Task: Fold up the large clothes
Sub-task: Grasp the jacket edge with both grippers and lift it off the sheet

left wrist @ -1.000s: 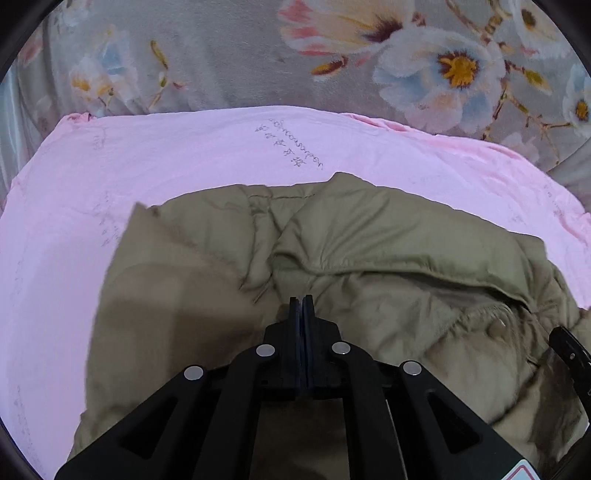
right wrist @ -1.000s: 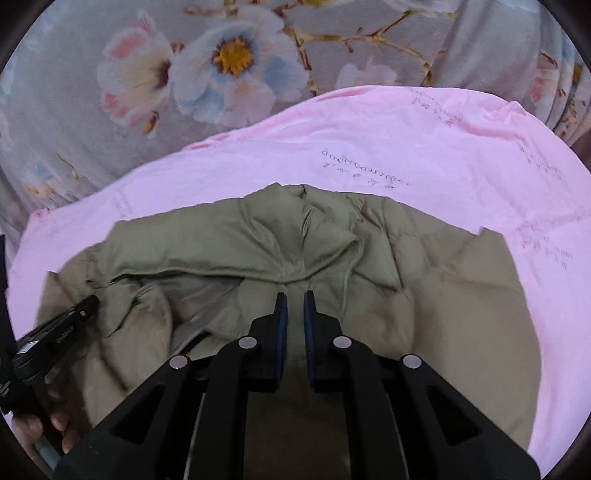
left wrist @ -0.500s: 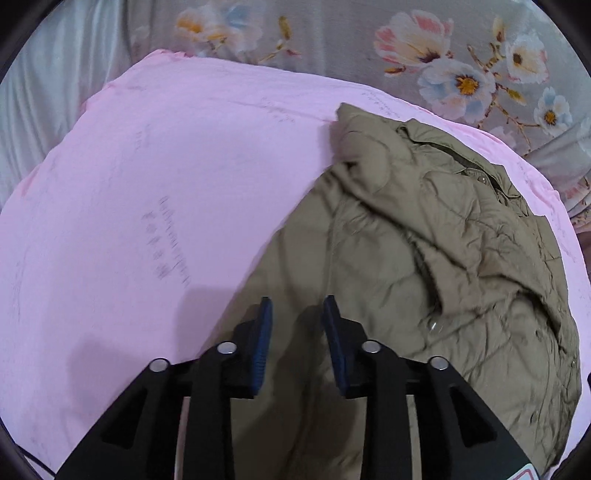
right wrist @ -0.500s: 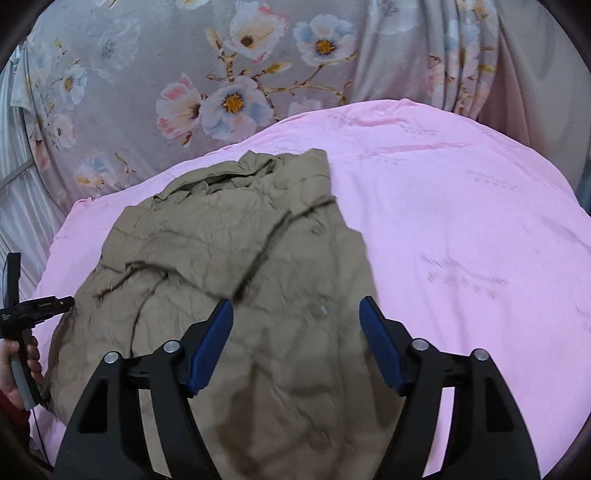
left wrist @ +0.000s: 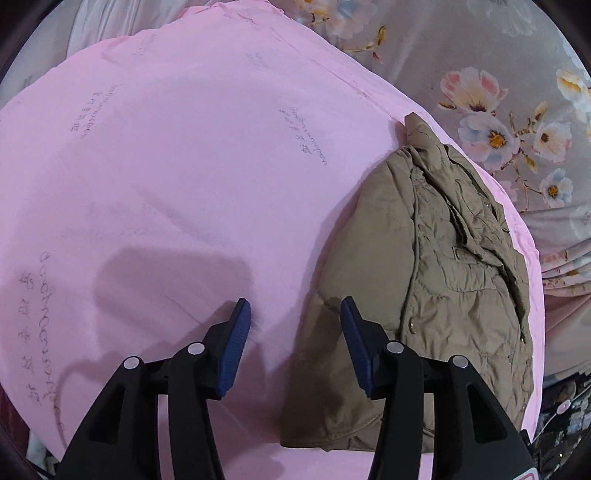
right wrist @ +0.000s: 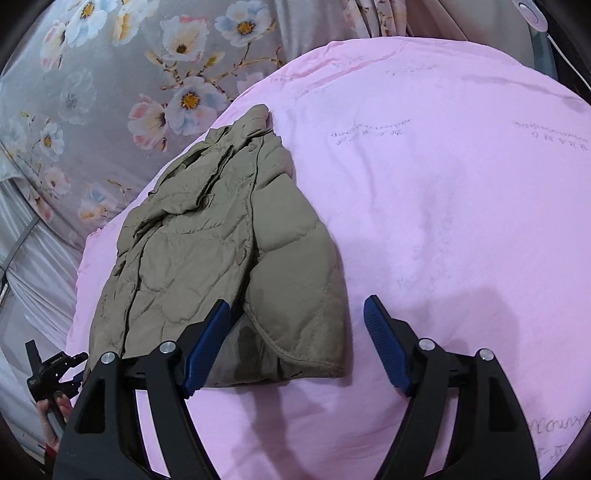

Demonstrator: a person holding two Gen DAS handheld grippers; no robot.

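An olive quilted jacket (left wrist: 443, 280) lies folded lengthwise on a pink sheet (left wrist: 166, 184), near the sheet's edge. In the right wrist view the jacket (right wrist: 221, 243) lies left of centre, its hem nearest me. My left gripper (left wrist: 295, 325) is open and empty, held above the jacket's near edge, which lies between the fingers. My right gripper (right wrist: 299, 325) is open and empty above the jacket's hem corner. The left gripper also shows at the lower left of the right wrist view (right wrist: 51, 373), held in a hand.
The pink sheet (right wrist: 443, 203) covers a wide bed surface. Grey floral bedding (right wrist: 110, 74) lies beyond it, also in the left wrist view (left wrist: 498, 92). A curtain (right wrist: 388, 14) hangs at the far side. A white cable (right wrist: 565, 55) runs at the upper right.
Both grippers opened wide, let go of the jacket and pulled back and up. The jacket now lies flat on the sheet, seen from farther away.
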